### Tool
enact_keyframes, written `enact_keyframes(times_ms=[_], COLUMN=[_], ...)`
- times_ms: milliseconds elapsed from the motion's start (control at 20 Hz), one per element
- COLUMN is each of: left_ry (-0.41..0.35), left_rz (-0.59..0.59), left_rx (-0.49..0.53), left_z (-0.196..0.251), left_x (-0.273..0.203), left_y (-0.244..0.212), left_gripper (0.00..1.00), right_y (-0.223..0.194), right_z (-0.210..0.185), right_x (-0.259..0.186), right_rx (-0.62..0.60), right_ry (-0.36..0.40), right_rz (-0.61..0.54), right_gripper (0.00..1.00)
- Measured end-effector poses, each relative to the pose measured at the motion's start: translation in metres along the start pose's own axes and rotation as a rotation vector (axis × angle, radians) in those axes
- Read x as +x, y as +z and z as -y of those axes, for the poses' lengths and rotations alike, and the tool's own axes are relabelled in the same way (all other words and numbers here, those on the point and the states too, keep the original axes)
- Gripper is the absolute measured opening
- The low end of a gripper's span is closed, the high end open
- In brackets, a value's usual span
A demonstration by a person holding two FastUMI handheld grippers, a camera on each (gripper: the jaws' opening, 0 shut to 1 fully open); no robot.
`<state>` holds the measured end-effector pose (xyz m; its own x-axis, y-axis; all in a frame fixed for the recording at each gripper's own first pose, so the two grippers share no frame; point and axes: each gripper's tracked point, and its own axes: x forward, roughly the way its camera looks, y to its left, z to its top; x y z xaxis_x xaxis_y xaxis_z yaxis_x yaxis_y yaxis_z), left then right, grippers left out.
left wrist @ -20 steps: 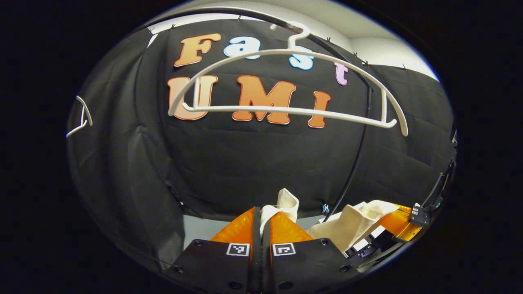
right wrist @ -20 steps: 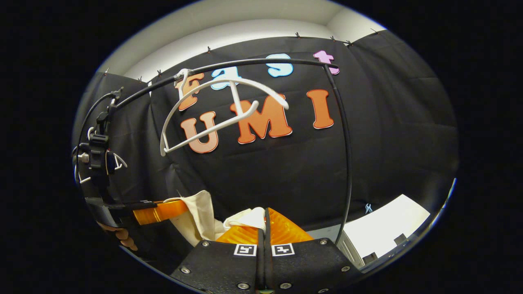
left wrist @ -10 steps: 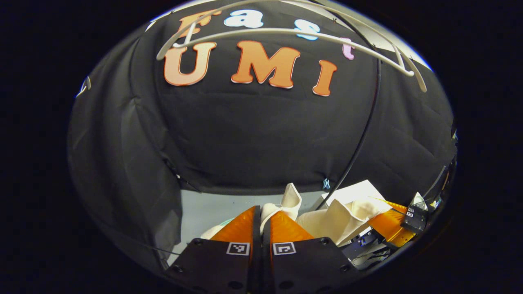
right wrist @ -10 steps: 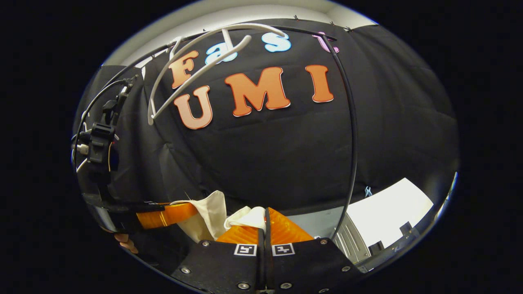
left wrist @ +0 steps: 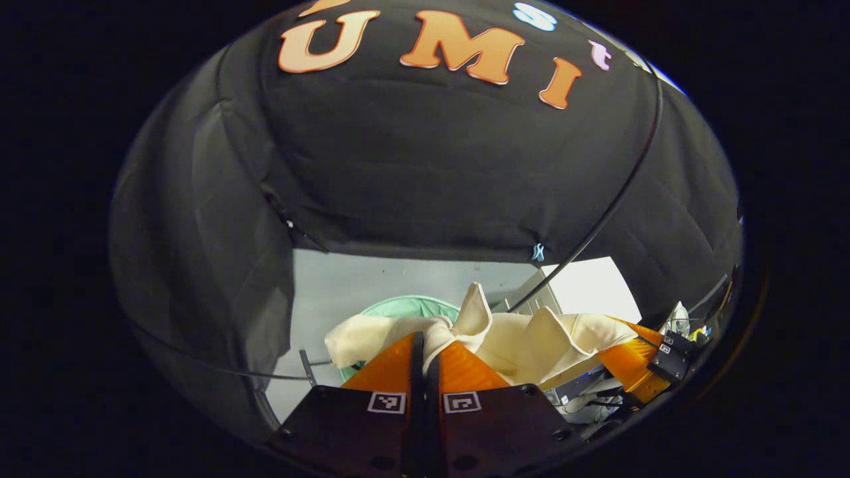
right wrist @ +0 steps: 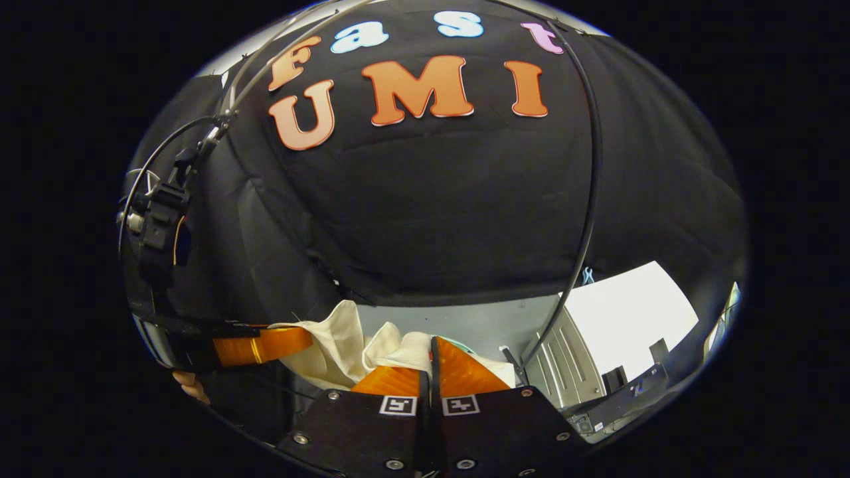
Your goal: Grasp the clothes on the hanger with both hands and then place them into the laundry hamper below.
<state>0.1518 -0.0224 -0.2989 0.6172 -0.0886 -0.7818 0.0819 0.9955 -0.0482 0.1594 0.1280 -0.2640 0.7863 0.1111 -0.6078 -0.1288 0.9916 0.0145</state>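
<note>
a cream cloth (left wrist: 531, 342) is held up between two grippers above a green hamper (left wrist: 405, 309).

in the left gripper view, the left gripper (left wrist: 426, 345) is seen with its orange fingers (left wrist: 392, 368) pressed together, and a bunch of the cloth is pinched between them. the cloth is stretched across to the right gripper (left wrist: 634, 355), seen farther off at the right edge, where its other end is held. one loose end is draped to the left. the green rim of the hamper is seen on the grey floor (left wrist: 345, 279), just behind and below the cloth. in the right gripper view, the right gripper (right wrist: 428, 355) is closed tight on a fold of the cloth (right wrist: 345, 338), and the left gripper (right wrist: 262, 345) is seen at the left, closed on the far end. a thin black pole (right wrist: 588, 199) is seen in front of the dark wall.
</note>
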Motion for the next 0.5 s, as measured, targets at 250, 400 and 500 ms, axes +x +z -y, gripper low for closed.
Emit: enact_keyframes(times_ms=[250,400,500], left_ry=[0.008,-0.002,-0.003], left_rz=[-0.089,-0.137,-0.196], left_rx=[-0.022,-0.035,-0.041], left_z=[-0.029,-0.038,-0.042], left_x=[0.016,0.03,0.045], left_y=[-0.029,-0.04,-0.055], left_gripper=[0.07,0.07,0.07], right_y=[-0.028,-0.039,-0.047], right_z=[-0.02,-0.03,-0.031], right_x=[0.019,0.033,0.047], right_rx=[0.006,0.023,0.003], right_ry=[-0.031,-0.028,-0.034], right_rz=[-0.092,-0.138,-0.175], right_gripper=[0.02,0.03,0.03])
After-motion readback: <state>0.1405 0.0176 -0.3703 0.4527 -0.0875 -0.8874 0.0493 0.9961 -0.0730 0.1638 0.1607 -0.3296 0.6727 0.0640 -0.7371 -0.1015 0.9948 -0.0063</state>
